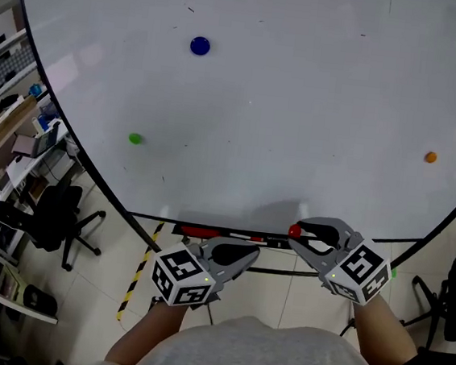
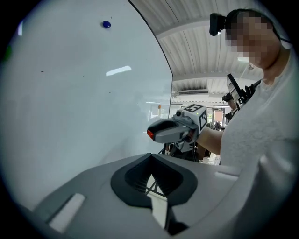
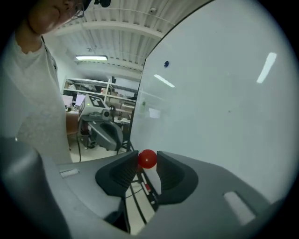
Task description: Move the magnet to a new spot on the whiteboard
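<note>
A small red magnet (image 1: 294,231) sits between the tips of my right gripper (image 1: 301,231), just off the lower edge of the whiteboard (image 1: 301,104). In the right gripper view the red magnet (image 3: 147,158) is pinched by both jaws of that gripper (image 3: 148,161), with the board close on the right. My left gripper (image 1: 251,253) hangs lower left of it, below the board, jaws together and empty; its own view shows the closed left gripper (image 2: 150,158) and, beyond it, the right gripper (image 2: 153,133) carrying the red magnet (image 2: 150,134).
Stuck on the board are a blue magnet (image 1: 199,46), a green magnet (image 1: 135,138) and an orange magnet (image 1: 431,157). A red marker (image 1: 200,232) lies on the board's ledge. An office chair (image 1: 58,220) and desks stand at the left.
</note>
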The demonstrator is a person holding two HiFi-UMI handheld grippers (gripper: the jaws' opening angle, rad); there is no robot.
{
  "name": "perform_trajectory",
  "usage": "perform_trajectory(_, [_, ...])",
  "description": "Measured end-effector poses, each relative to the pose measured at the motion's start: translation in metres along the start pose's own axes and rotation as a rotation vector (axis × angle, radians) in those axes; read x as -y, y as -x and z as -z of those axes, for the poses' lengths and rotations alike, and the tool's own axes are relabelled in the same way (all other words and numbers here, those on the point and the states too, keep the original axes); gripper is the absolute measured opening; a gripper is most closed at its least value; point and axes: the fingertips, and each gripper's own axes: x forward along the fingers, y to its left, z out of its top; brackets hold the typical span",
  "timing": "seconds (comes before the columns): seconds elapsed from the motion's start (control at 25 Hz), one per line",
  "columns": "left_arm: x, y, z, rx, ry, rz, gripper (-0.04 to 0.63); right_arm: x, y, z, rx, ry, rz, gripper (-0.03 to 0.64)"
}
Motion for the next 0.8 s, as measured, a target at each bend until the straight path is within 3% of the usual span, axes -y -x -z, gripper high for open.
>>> perform_trajectory(0.36, [0.012,-0.011,-0.002,0.01,-0.024,0.034,-0.021,-0.045,0.007,0.041,-0.012,-0.128,-0.061,0.127])
perform_trajectory(0.8, [0.02,-0.017,0.002,-0.004,-0.019,0.037,-0.023,-0.046,0.013,0.043,0.013,-0.173,-0.072,0.127])
